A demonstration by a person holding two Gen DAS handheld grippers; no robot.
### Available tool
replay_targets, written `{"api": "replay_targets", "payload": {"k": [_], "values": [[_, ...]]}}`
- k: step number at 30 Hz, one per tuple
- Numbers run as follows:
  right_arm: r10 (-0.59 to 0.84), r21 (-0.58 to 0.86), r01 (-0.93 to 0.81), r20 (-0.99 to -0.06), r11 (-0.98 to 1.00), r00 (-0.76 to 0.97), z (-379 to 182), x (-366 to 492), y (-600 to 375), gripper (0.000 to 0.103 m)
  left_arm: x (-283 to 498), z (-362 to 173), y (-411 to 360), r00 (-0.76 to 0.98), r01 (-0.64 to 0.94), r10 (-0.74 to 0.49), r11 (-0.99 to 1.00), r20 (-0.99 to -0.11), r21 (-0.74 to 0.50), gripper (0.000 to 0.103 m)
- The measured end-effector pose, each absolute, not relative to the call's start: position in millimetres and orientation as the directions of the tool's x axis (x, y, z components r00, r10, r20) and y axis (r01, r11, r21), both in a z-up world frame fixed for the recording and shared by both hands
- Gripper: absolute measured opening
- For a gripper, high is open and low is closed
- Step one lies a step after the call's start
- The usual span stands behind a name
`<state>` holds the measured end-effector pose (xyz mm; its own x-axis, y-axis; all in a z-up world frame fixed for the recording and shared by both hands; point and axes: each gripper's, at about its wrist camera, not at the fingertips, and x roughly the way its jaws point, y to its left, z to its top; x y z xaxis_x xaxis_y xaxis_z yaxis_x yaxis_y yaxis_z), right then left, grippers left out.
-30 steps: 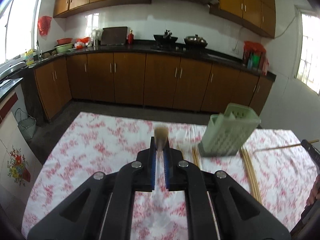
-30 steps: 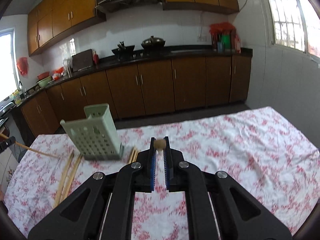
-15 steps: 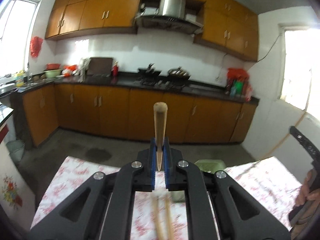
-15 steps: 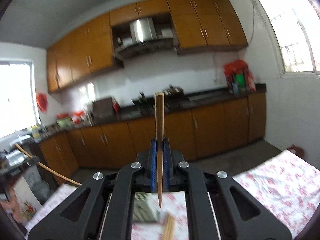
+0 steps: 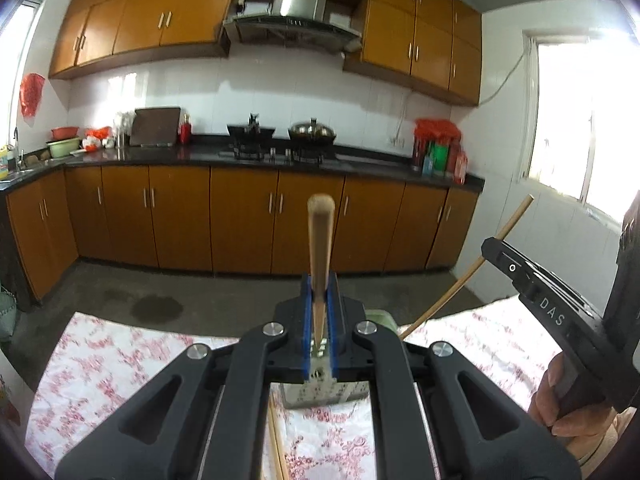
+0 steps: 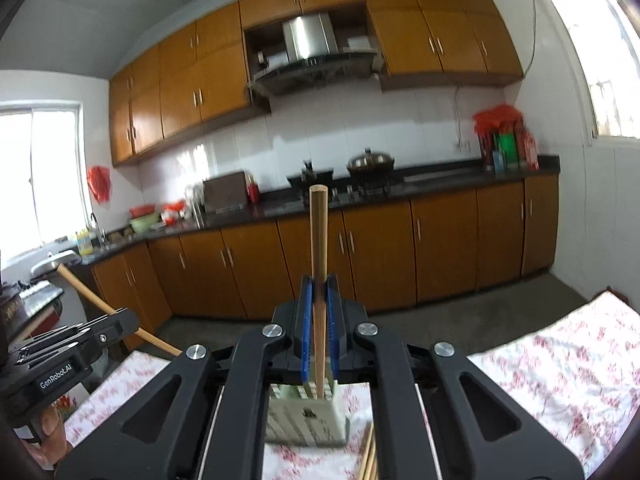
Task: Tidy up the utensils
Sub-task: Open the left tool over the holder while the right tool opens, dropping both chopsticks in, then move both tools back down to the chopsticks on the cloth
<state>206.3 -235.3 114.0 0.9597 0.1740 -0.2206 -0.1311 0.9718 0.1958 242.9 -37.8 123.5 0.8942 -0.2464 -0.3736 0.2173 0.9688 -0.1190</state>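
Chopsticks (image 5: 319, 248) (image 6: 319, 264) stand clamped upright, one in each gripper (image 5: 319, 322) (image 6: 319, 320); I'd lower them tip-first, slowly, into the holder (image 6: 306, 416) (half hidden) without tipping it

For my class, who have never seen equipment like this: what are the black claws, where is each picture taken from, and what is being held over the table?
No robot: a person holds two hand-operated grippers, each with a camera looking along its fingers. In the left camera's view, the left gripper is shut on a chopstick. In the right camera's view, the right gripper clamps another chopstick. Both hang above a pale green holder on the floral tablecloth, where spare chopsticks lie.
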Motion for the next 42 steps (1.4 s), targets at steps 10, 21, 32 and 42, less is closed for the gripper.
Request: {"api": "replay_targets", "payload": {"k": [10, 21, 32, 42], "values": [[0.162, 0.197, -0.119, -0.223, 0.973, 0.961, 119, 186, -243, 0.048, 243, 102, -29, 0.888, 0.202, -0.239, 0.970, -0.392, -0.135, 0.025], [0.097, 0.222, 0.031, -0.543, 0.975, 0.834, 29, 168, -287, 0.031, 184, 83, 30, 0.910, 0.059, -0.119, 0.985, -0.397, -0.160, 0.040], [0.225, 0.266, -0.021, -0.769, 0.964, 0.599, -80, 161, -243, 0.014, 177, -58, 51, 0.693, -0.002, -0.087, 0.992, -0.715, -0.123, 0.032], [0.100, 0.147, 0.024, -0.778, 0.989, 0.620, -83, 161, -251, 0.008, 179, -82, 30, 0.636, 0.037, -0.125, 0.991, -0.762, -0.131, 0.027]]}}
